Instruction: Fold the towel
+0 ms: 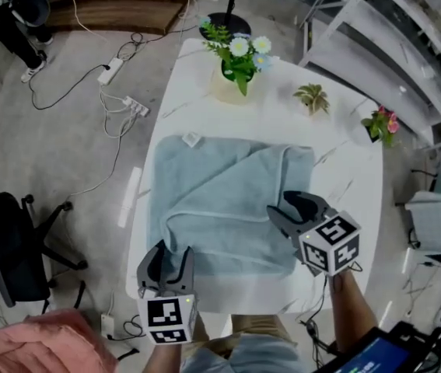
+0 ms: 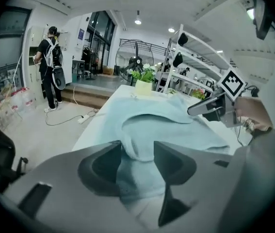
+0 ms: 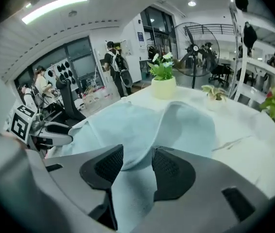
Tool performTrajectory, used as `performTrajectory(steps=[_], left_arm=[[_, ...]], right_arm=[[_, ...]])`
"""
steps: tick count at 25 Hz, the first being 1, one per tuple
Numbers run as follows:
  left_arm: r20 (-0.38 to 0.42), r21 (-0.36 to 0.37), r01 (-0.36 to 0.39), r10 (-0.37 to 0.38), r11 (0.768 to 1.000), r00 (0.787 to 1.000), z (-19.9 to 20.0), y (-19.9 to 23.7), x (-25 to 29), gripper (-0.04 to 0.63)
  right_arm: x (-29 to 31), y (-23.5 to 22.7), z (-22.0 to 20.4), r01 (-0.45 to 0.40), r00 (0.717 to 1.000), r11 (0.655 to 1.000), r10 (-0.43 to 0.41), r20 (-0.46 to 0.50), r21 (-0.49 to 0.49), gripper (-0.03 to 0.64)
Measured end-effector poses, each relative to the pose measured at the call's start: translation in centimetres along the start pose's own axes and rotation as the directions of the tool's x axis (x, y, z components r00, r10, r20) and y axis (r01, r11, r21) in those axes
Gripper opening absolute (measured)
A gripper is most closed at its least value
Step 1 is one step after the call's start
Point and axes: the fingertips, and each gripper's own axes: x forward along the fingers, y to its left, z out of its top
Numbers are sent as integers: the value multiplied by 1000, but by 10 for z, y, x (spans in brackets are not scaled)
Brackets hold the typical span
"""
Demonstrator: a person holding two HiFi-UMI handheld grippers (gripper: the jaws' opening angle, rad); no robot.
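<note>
white desk [image 1: 356, 173] in a busy workshop, with a pale blue towel [image 1: 220, 200] spread over most of it, its right side folded over on a slant. we hold the left gripper [image 1: 171, 252] at the towel's near edge, jaws wide, loose cloth lying between them. the right gripper [image 1: 280, 204] is at the folded right side, jaws apart around a raised fold.

White table [image 1: 344, 169], light blue towel [image 1: 220, 200] lying partly folded over the near half. Toward the far edge: flower pot [image 1: 232, 80], tiny spiky plant [image 1: 312, 99], pink-flowered plant [image 1: 381, 124] off right.
</note>
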Motion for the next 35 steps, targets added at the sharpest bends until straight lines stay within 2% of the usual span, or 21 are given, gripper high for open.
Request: performTrajectory(steps=[3,5,7,9,11,14,22,29,35], left_arm=[[-37,49,-53,55,997,998,-3,1,9,213],[-55,53,-76,79,996,995,-4,2,12,208],[-74,47,-95,99,994,992,-5,4,12,183],[-80,41,-110,113,993,990,-4,6,10,137],[-68,41,-121,124,992,990,0,8,6,82],[-35,30,-122,123,992,992,6,5,-6,67],[85,-118,-32,42,993,995,28,-10,-65,49],[69,-251,-18,36,968,997,-2,0,-81,46],[25,-346,-13,23,938,999,-20,12,-73,43]], right_arm=[[16,-1,-7,-69,997,997,70,-39,36,204],[23,3,-11,-109,992,992,113,-61,55,202],[24,7,-11,-132,988,990,135,-75,45,143],[20,12,-4,-154,986,987,156,-58,41,35],[12,19,11,-189,982,980,190,-16,62,32],[-2,31,45,-253,967,965,249,49,77,32],[-2,65,143,-364,921,928,346,178,78,32],[53,68,185,-358,913,925,318,254,129,32],[128,77,181,-348,932,915,314,181,205,35]])
